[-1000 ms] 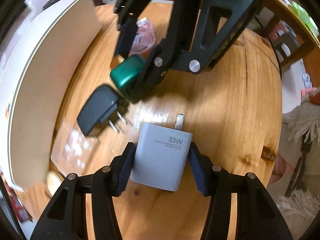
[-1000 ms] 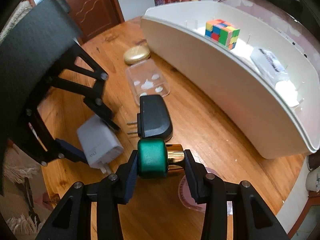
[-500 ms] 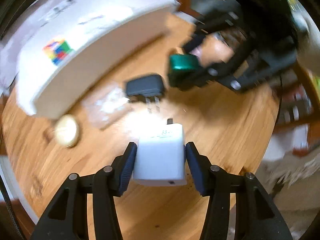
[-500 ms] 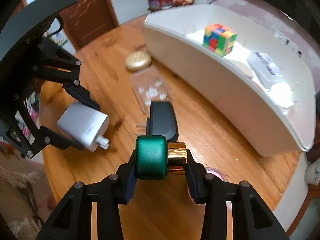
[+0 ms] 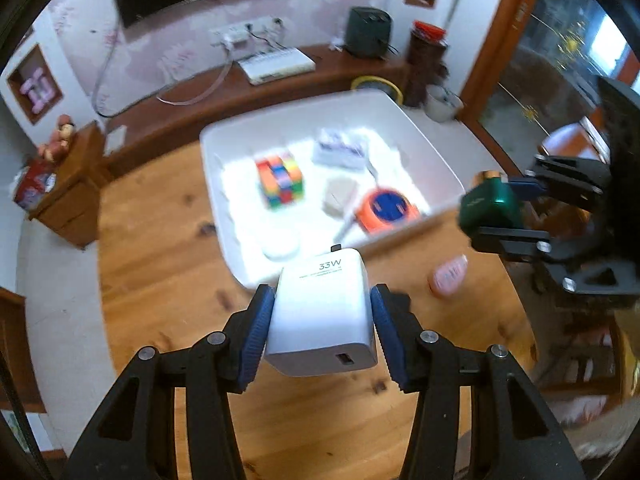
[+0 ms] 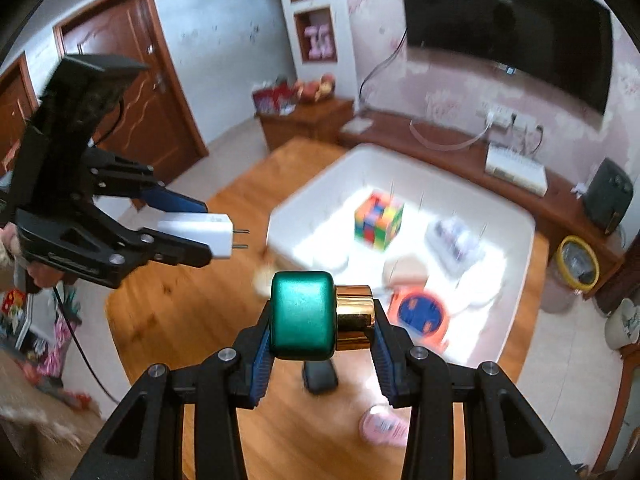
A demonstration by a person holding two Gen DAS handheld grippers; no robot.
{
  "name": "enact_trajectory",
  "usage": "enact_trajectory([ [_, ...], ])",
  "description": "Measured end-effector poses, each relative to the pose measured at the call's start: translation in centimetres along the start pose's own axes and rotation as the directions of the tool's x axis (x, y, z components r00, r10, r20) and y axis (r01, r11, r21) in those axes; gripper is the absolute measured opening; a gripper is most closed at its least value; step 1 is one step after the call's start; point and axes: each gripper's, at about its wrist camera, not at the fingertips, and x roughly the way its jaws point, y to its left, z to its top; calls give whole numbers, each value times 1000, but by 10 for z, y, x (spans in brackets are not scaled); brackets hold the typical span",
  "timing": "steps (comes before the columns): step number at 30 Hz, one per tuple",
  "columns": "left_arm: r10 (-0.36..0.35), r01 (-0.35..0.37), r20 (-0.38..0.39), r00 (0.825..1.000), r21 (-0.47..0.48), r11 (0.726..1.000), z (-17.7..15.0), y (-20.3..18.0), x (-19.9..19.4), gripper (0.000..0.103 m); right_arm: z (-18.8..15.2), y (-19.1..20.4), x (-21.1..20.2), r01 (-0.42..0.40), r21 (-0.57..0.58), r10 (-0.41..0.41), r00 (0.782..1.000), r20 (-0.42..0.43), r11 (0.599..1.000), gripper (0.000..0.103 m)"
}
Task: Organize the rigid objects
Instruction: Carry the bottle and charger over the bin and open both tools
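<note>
My left gripper [image 5: 320,320] is shut on a white 33W charger [image 5: 322,316] and holds it high above the round wooden table [image 5: 168,272], just short of the white bin [image 5: 416,128]. My right gripper [image 6: 320,324] is shut on a green and gold bottle [image 6: 304,316], also raised above the table. The right gripper shows in the left wrist view [image 5: 516,216], the left in the right wrist view [image 6: 200,232]. The bin [image 6: 280,216] holds a colour cube [image 6: 378,220], an orange disc [image 6: 420,316] and other items.
A black charger [image 6: 320,376] and a pink container [image 6: 382,426] lie on the table below. A wooden shelf along the wall [image 5: 280,92] carries a white router and a dark appliance. A yellow-rimmed bin [image 6: 576,260] stands on the floor.
Both grippers have lifted their objects off the table and risen well above it, now facing the open bin from above. The black charger stays on the table.
</note>
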Motion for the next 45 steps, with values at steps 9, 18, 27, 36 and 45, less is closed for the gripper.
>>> enact_trajectory([
  [9,81,-78,17,997,-105,991,65,27,21,54,72,-35,-8,108,88,-116,989,91,990,43],
  [18,77,-83,-34,996,-217,973,87,38,89,54,101,-81,58,179,237,-188,982,16,955,43],
  [27,103,-146,-181,978,-242,959,69,37,160,54,84,-100,149,235,267,-194,966,-173,935,43],
  [36,142,-182,-212,967,-182,966,67,23,182,54,63,-114,198,246,297,-149,938,-312,923,43],
  [45,149,-193,-245,958,-168,967,67,21,198,54,60,-113,221,256,272,-137,911,-388,928,44],
])
